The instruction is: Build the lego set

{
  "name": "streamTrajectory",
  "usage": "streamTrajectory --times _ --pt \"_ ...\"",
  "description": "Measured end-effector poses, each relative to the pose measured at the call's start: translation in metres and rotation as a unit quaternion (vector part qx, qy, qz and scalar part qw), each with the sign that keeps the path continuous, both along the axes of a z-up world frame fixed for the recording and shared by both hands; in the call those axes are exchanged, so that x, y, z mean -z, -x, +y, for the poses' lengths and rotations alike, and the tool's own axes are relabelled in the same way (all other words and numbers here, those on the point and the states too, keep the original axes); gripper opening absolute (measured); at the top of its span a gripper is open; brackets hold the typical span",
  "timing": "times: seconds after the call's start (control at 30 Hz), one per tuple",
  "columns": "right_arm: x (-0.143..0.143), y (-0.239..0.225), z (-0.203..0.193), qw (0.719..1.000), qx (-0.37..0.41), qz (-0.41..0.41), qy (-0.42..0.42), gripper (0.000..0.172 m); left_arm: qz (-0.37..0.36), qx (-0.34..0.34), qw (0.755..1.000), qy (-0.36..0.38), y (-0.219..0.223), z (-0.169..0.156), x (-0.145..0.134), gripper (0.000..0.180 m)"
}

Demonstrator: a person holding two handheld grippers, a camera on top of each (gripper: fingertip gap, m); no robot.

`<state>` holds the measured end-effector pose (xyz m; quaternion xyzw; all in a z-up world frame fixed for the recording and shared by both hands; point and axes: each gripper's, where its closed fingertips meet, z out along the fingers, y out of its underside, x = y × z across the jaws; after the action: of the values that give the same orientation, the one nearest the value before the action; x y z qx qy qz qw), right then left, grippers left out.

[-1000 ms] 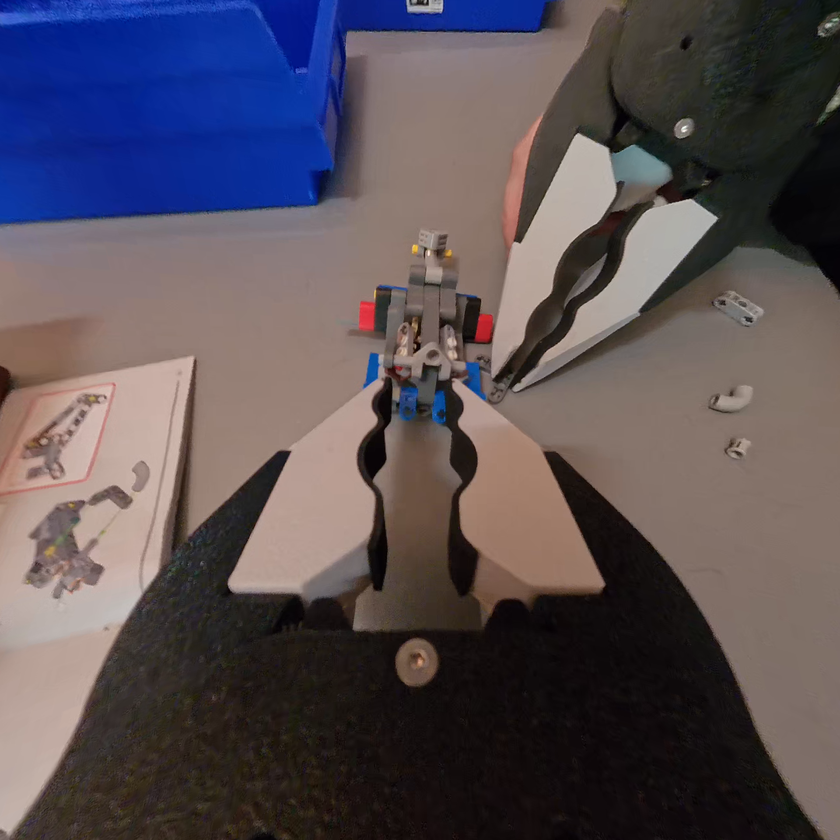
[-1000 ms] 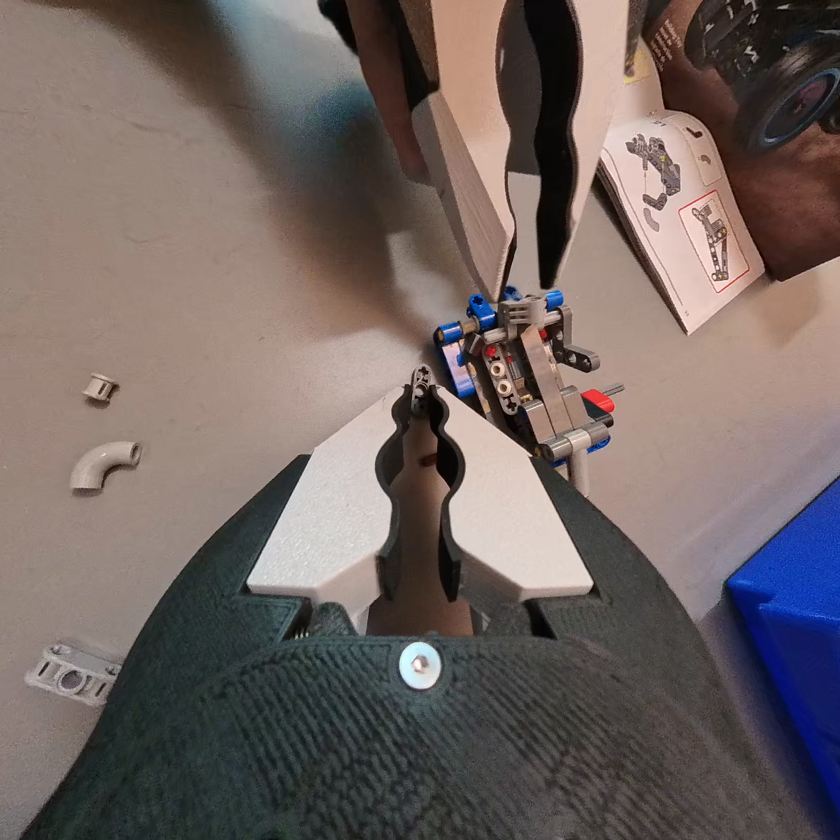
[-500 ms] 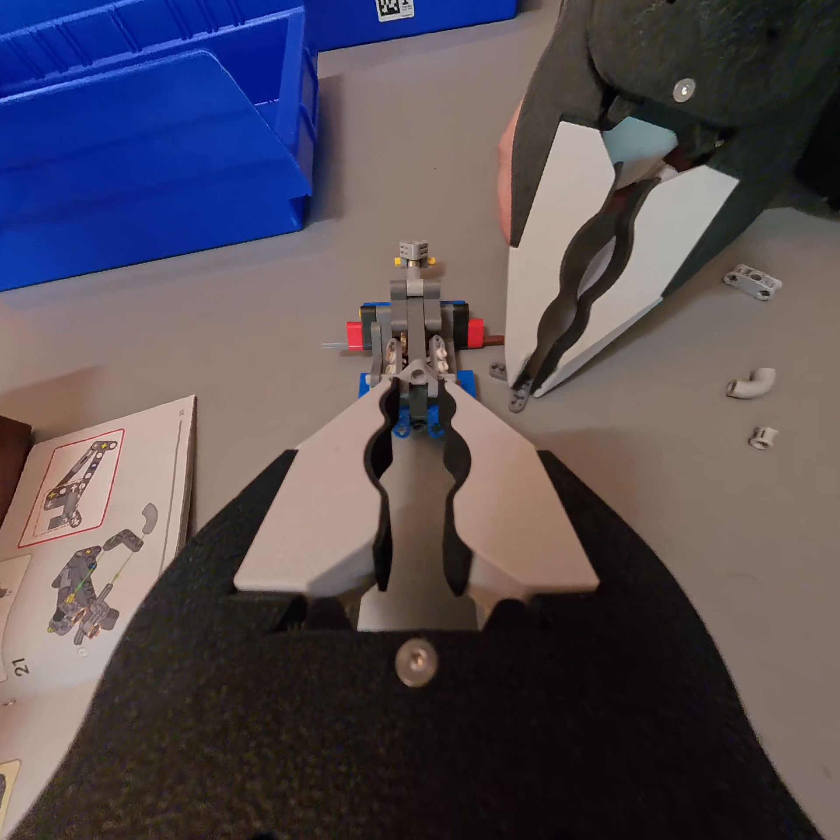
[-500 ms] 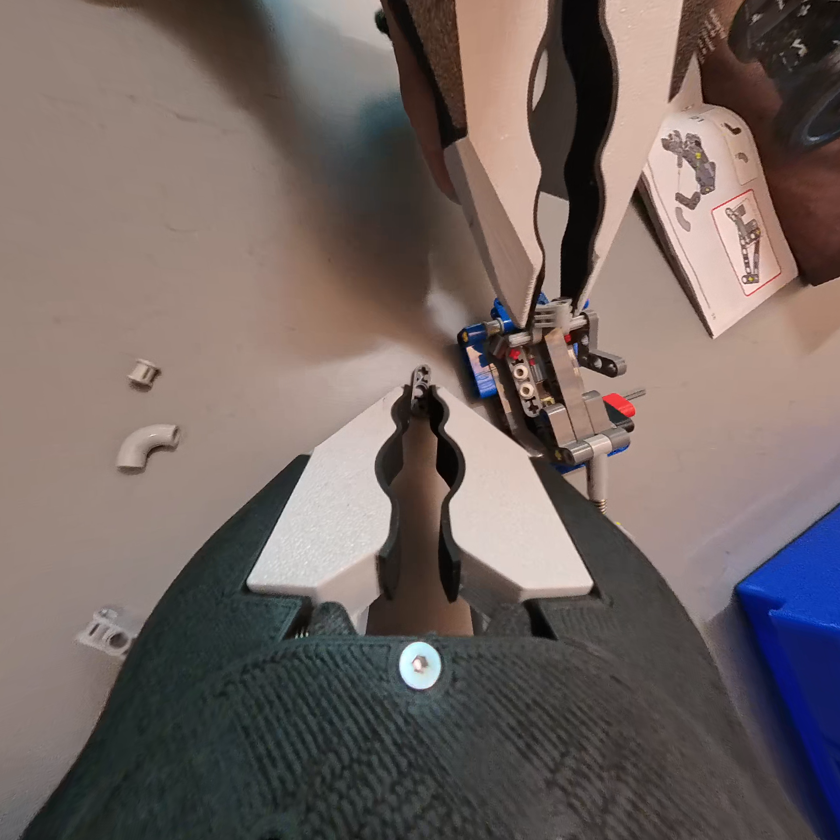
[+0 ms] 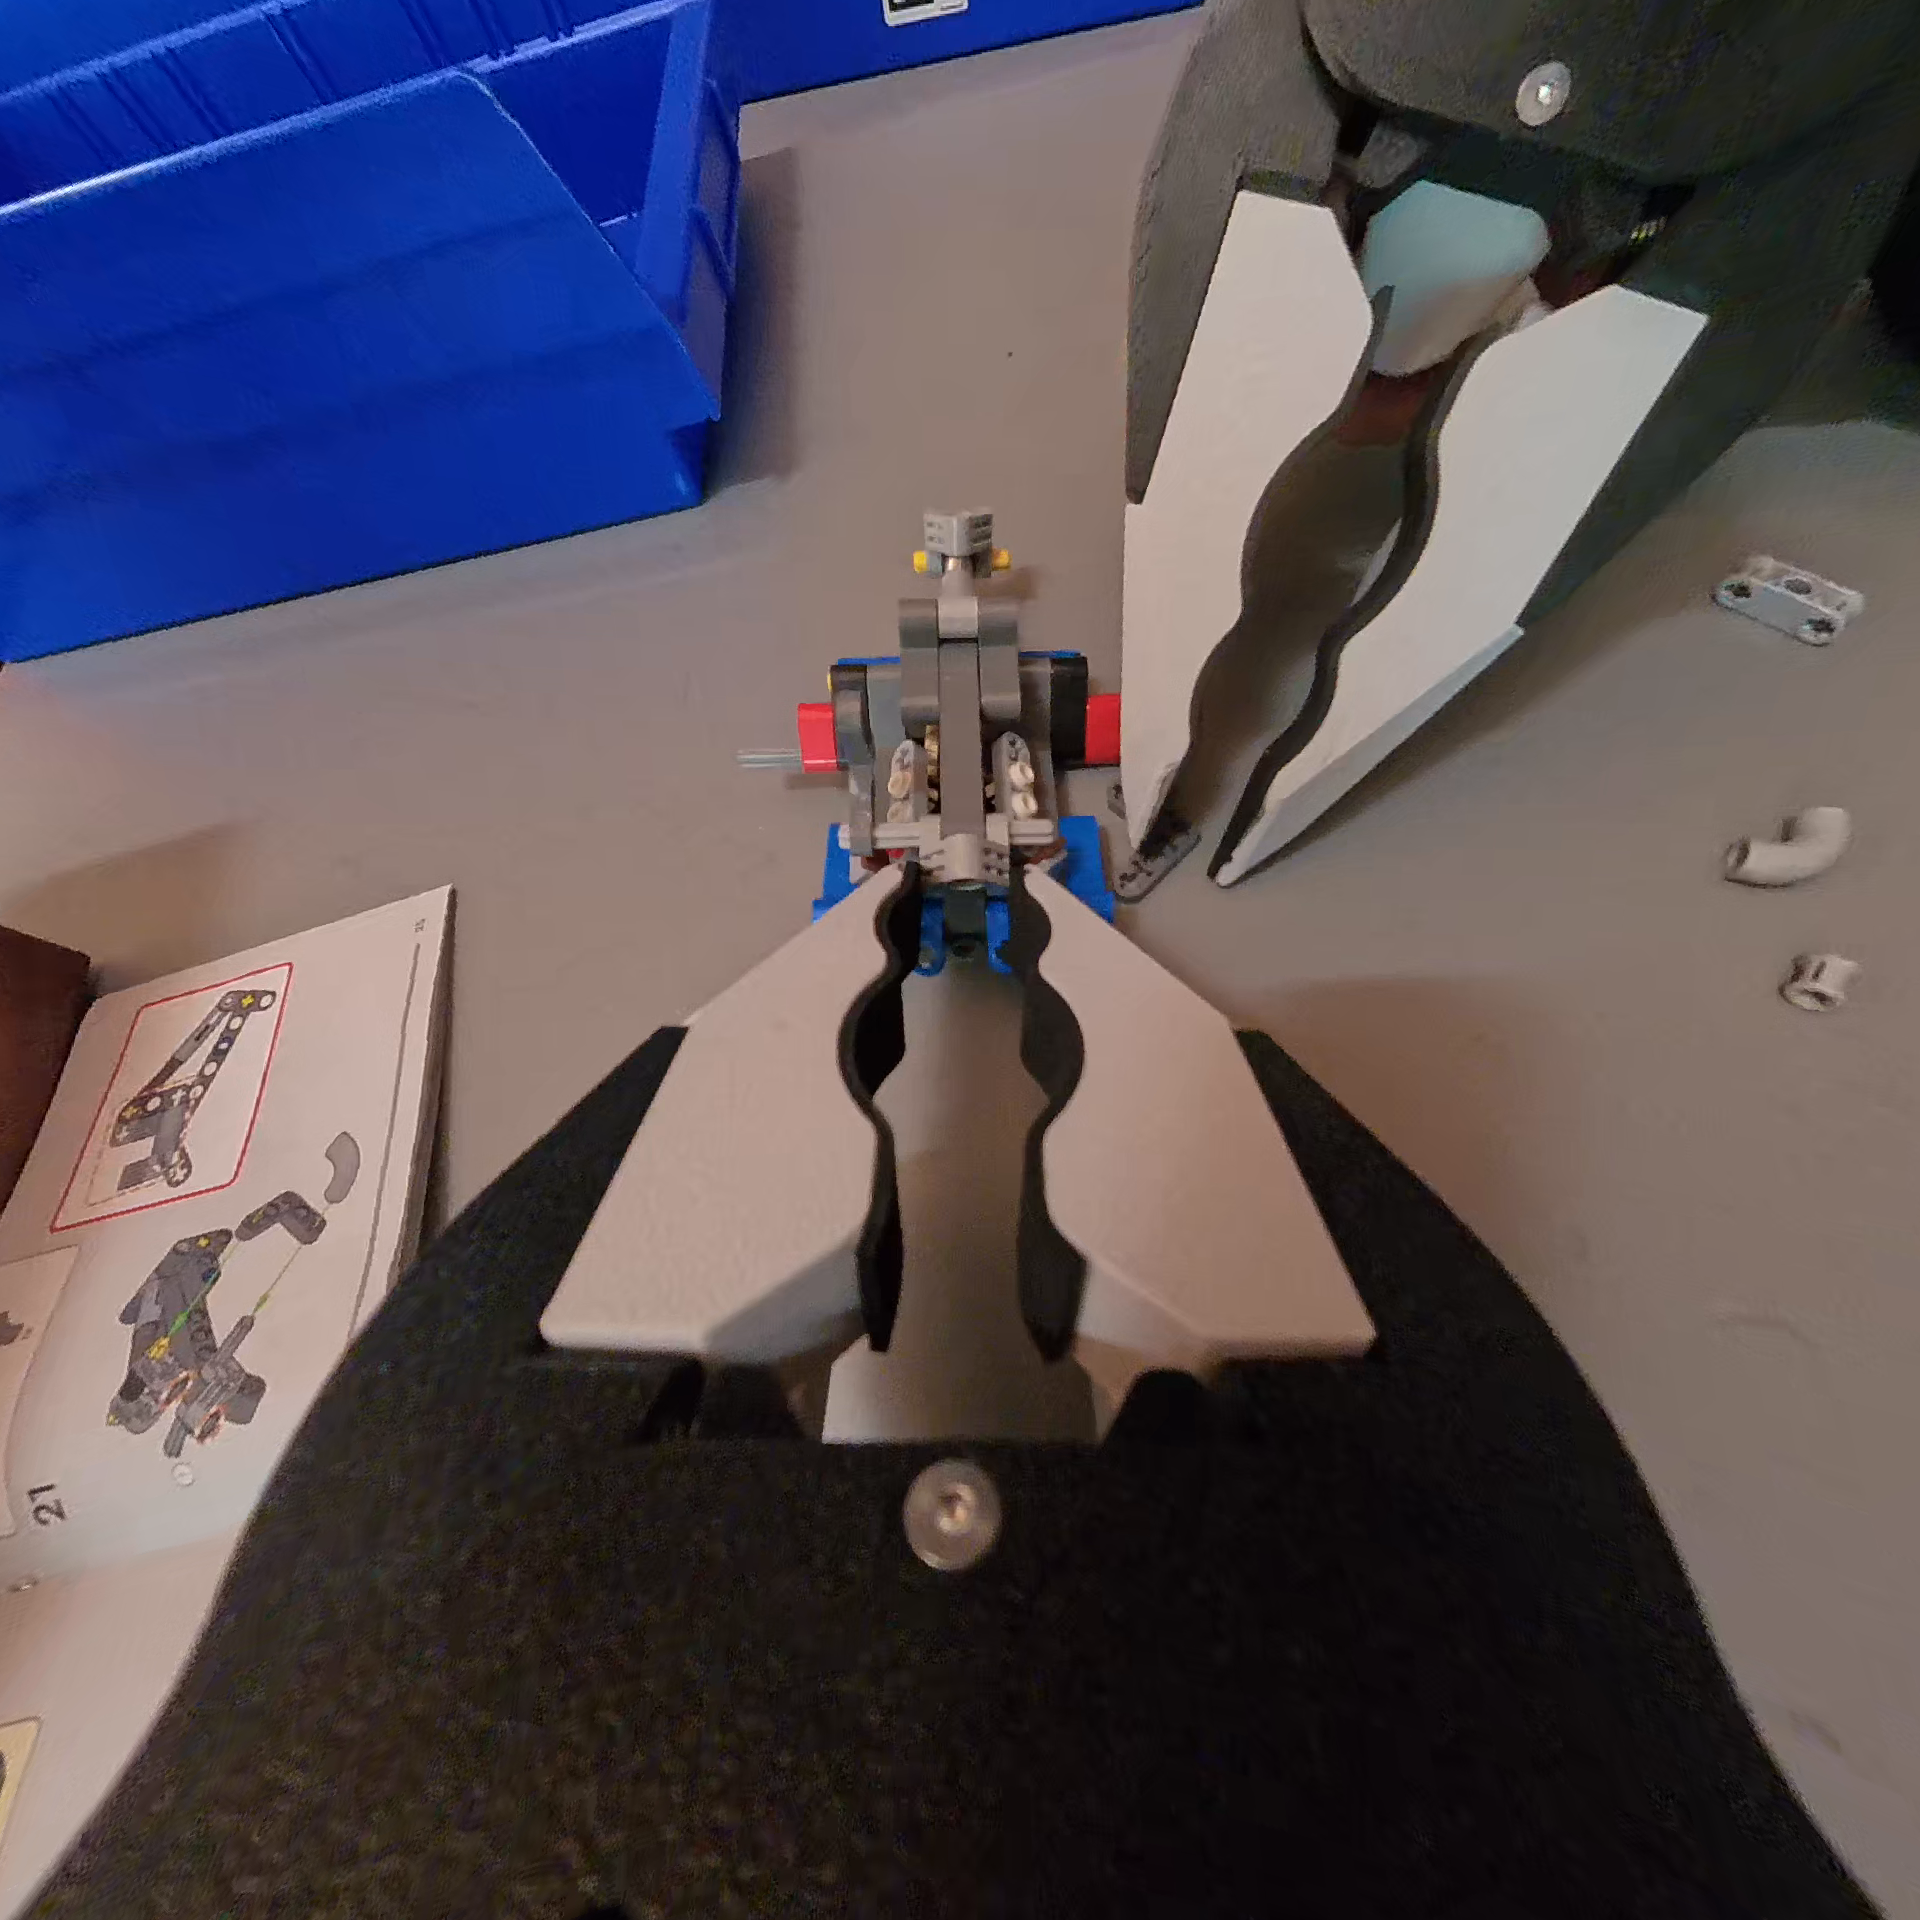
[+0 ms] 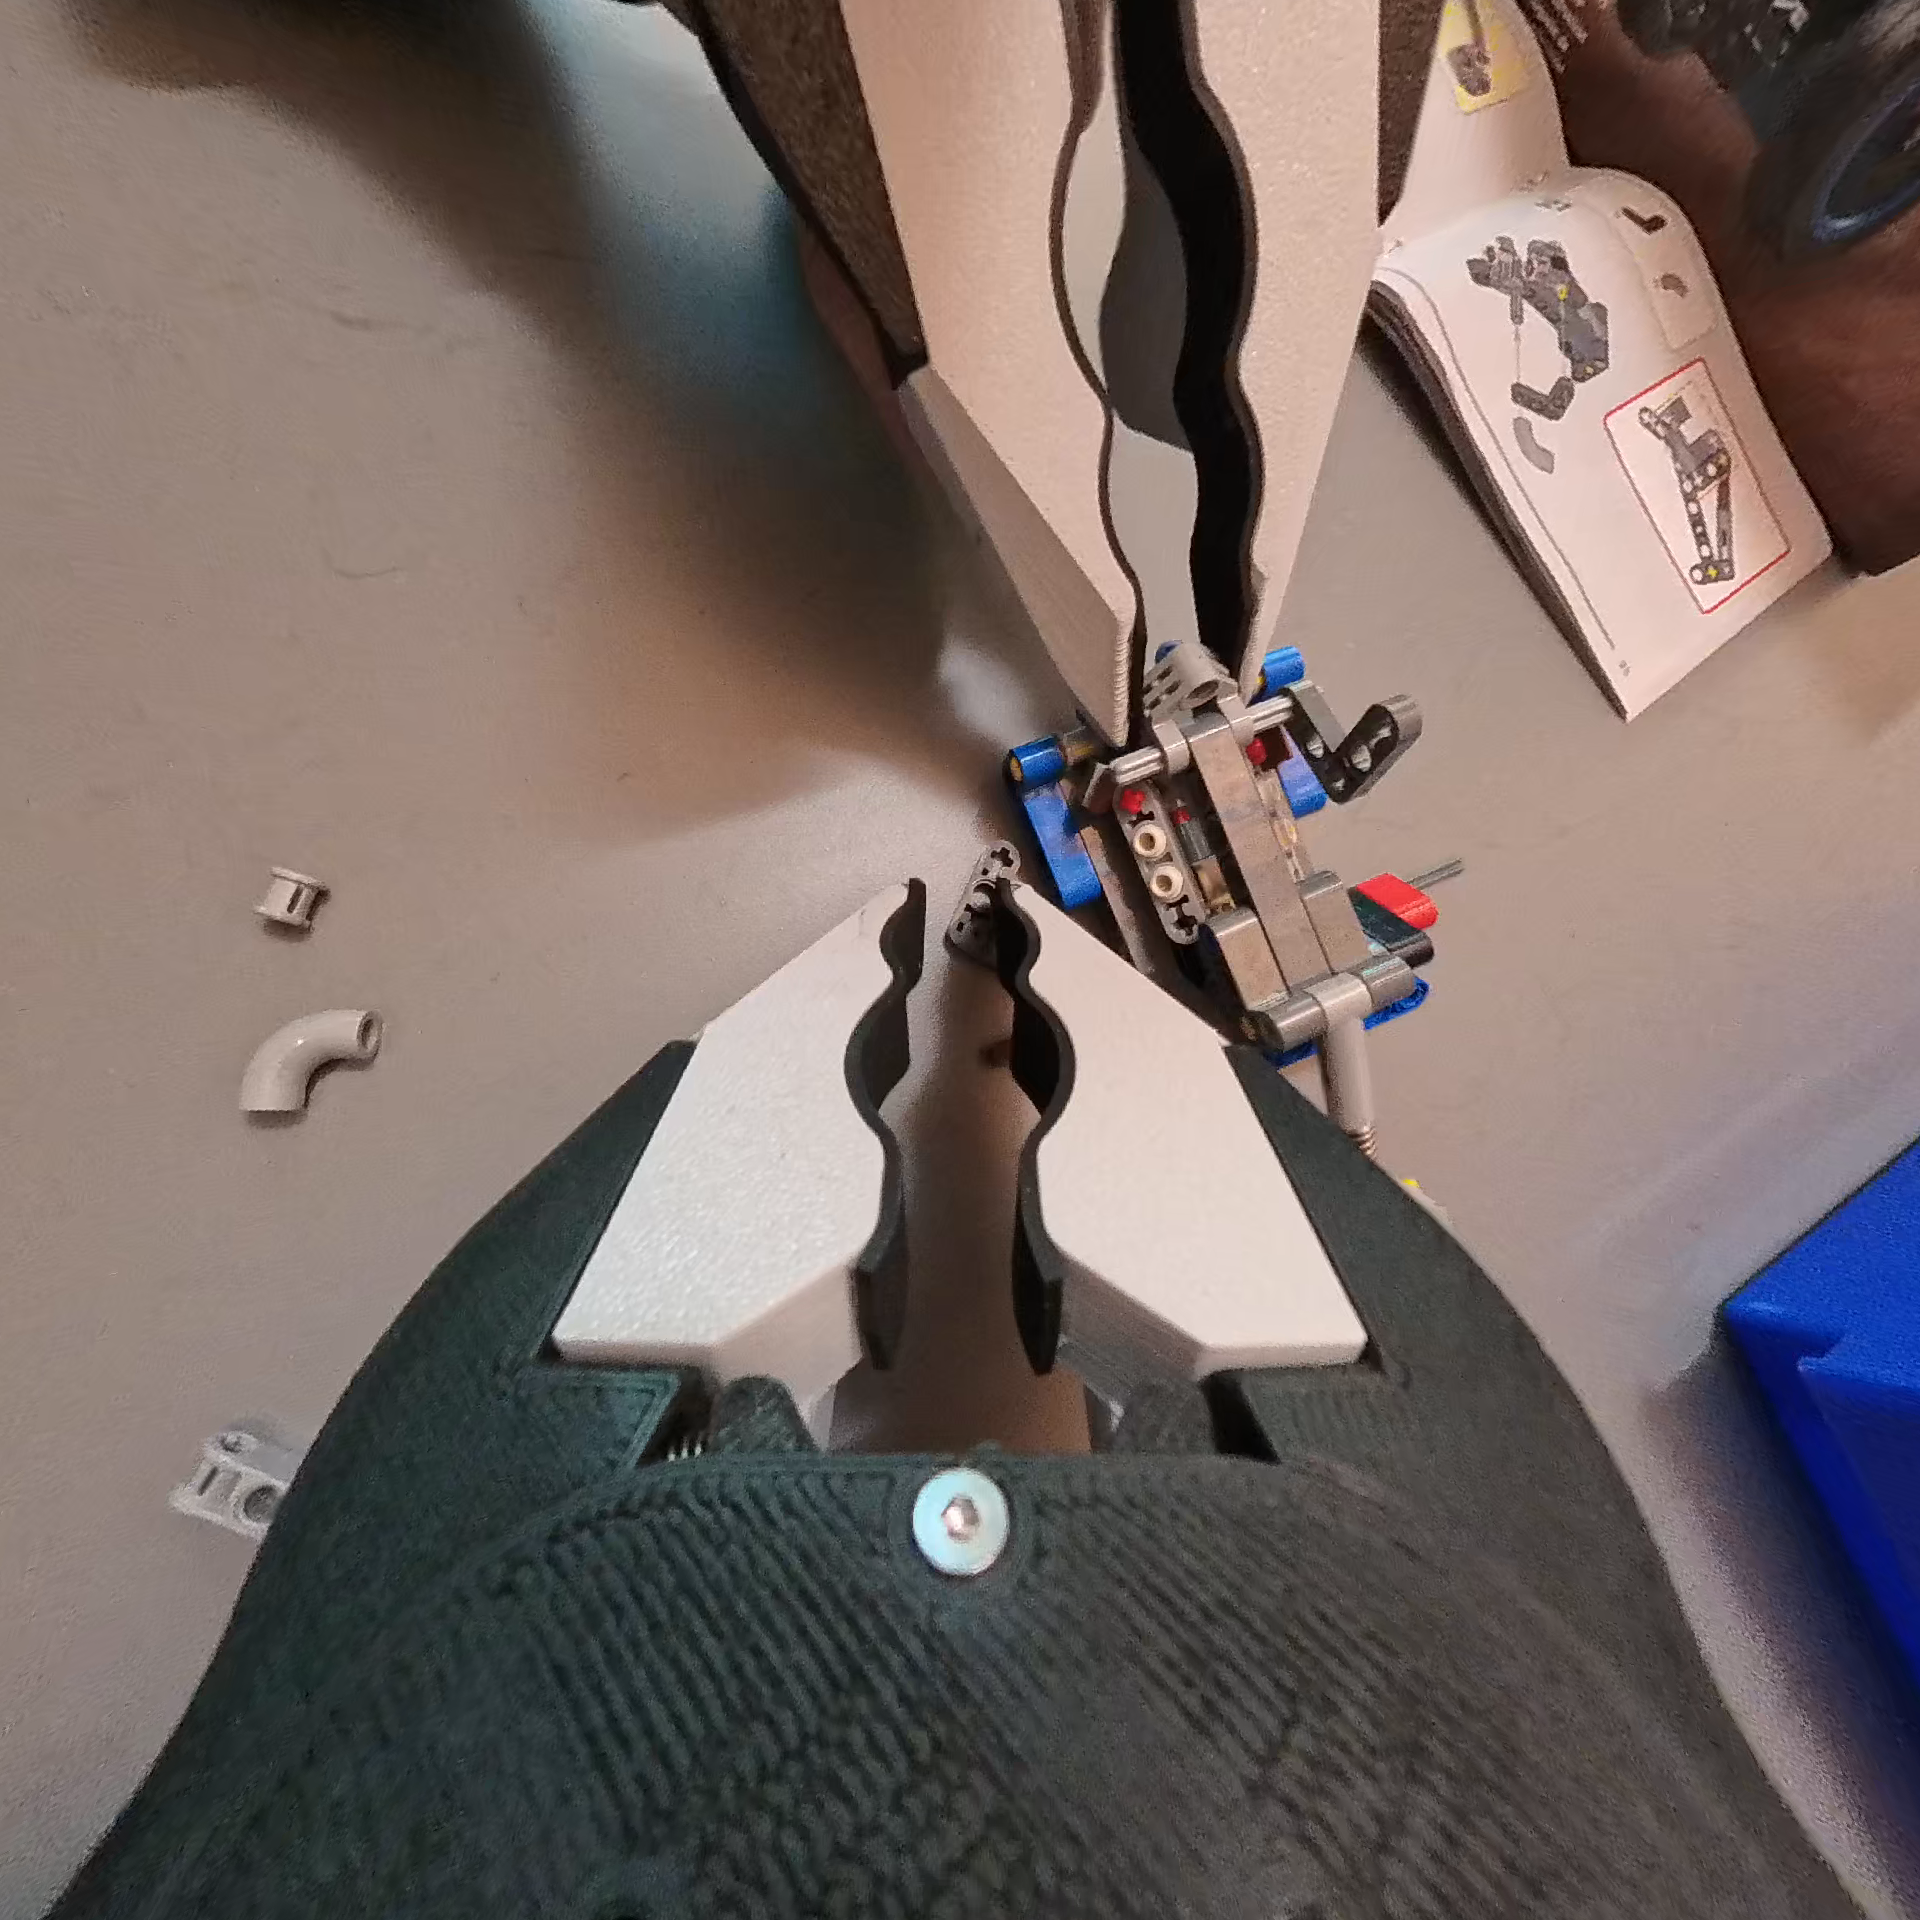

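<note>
Since the previous moment the right gripper has parted its jaws, and the thin dark beam it was pinching now only leans on one finger, with a clear gap to the other.

Everything is placed from the brick model, which sits on the grey table. Left of the model and nearer the camera lies an open instruction booklet, its pictured page up, probably so it can be consulted. Behind the model to the left stand blue bins.

The left gripper meets the model's near end. Its fingertips are closed on the light-grey connector there, likely to steady the build, which tilts up off its blue base.

Just right of the model the right gripper's tips point down at the table, and the beam rests beside the blue base. Farther right, well apart from the model, lie three loose pale parts: a holed connector, an elbow and a small bush.
</note>
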<state>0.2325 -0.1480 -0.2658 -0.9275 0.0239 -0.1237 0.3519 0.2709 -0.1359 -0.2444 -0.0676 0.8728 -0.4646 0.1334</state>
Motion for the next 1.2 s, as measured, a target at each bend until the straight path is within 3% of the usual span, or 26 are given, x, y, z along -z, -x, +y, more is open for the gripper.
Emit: streamTrajectory --times 0.27,0.57,0.8,0.97,1.2 --pt "0.0 -0.008 -0.005 0.999 0.037 0.004 0.005 0.013 -0.009 -0.007 1.0 -0.001 -0.001 -0.001 0.0 0.012" --pt "0.001 0.012 -0.008 0.999 0.002 0.042 0.021 0.003 -0.012 -0.007 1.0 -0.004 -0.001 -0.001 0.0 0.012" --pt "-0.003 -0.014 -0.012 0.997 0.025 -0.052 0.043 0.02 -0.008 -0.007 1.0 -0.005 -0.001 -0.001 0.001 0.012" --pt "0.001 -0.008 -0.008 0.999 0.006 -0.033 0.027 0.001 -0.001 -0.006 1.0 -0.007 -0.001 -0.001 0.002 0.012" --pt "0.001 0.0 -0.008 1.0 -0.007 -0.014 0.022 0.001 0.0 -0.007 1.0 -0.007 -0.001 -0.001 0.002 0.012"
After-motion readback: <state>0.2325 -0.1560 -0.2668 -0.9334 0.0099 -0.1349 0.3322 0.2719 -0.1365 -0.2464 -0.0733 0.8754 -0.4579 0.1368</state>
